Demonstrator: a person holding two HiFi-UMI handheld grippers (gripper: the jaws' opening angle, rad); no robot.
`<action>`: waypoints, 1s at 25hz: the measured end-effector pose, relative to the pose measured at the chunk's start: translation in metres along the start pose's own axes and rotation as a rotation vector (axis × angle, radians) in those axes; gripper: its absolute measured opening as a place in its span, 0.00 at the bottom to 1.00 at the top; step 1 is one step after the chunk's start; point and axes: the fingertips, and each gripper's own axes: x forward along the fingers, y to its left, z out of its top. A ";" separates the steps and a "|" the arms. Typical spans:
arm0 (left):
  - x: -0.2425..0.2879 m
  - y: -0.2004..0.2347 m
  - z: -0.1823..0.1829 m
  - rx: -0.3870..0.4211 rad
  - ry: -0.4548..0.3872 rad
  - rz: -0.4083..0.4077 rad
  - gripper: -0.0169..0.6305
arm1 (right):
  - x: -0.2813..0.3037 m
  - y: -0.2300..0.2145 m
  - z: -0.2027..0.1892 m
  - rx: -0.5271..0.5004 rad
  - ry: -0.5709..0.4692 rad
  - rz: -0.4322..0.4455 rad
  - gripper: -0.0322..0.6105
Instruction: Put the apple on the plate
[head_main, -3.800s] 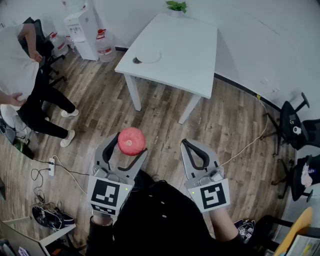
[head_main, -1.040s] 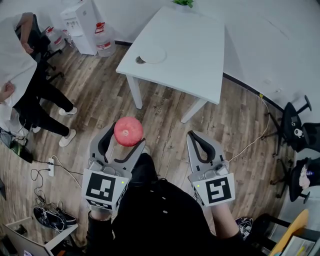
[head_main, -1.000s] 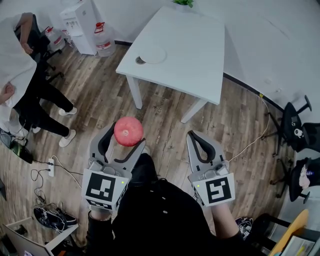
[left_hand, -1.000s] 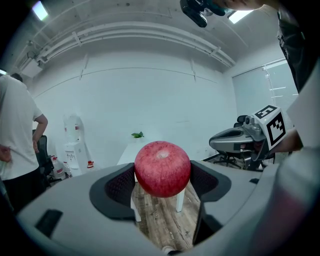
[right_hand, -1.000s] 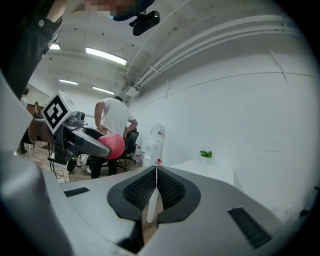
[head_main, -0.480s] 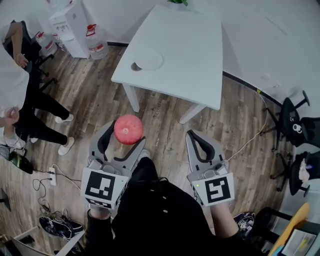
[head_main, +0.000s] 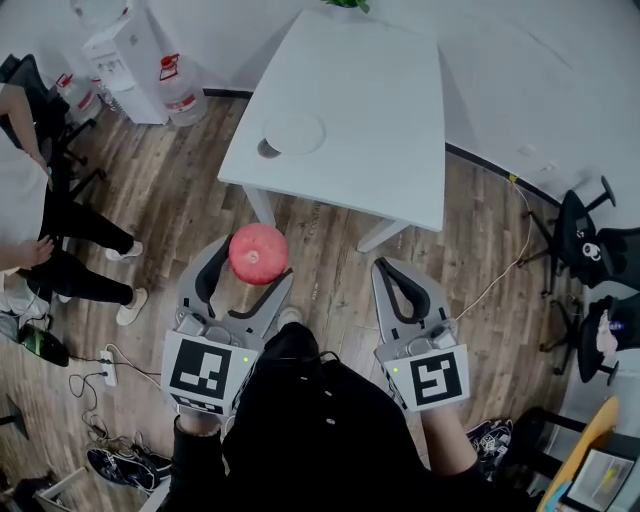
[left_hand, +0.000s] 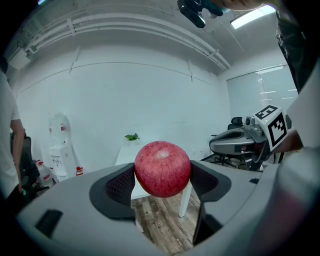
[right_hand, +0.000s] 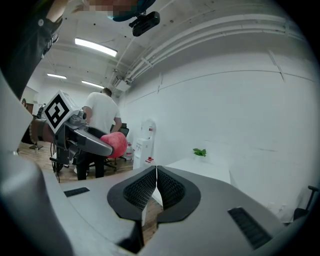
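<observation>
Left tongs (head_main: 254, 264) clamped on apple (head_main: 258, 253), one pad at either side, fruit held over wood floor (head_main: 330, 250) close to body. Right tongs (head_main: 386, 272) pressed together, nothing between them. Farther out, white bench (head_main: 370, 110); plate (head_main: 293, 133) near its left front corner, bare. Apple well apart from plate. Pick-up judged done; carry to bench, lowering onto plate and release all left.

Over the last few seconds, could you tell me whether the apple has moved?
Yes. The apple, gripped in the left gripper, has come forward toward the white table; the strip of floor between it and the table's near edge has shrunk.
</observation>
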 end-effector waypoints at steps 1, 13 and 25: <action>0.004 0.004 0.001 0.000 0.000 -0.003 0.57 | 0.005 -0.001 0.001 0.001 0.001 -0.004 0.12; 0.048 0.049 0.010 0.024 -0.017 -0.073 0.57 | 0.058 -0.015 0.009 0.008 0.031 -0.054 0.12; 0.077 0.086 0.014 0.051 -0.033 -0.102 0.57 | 0.097 -0.027 0.014 0.012 0.039 -0.094 0.12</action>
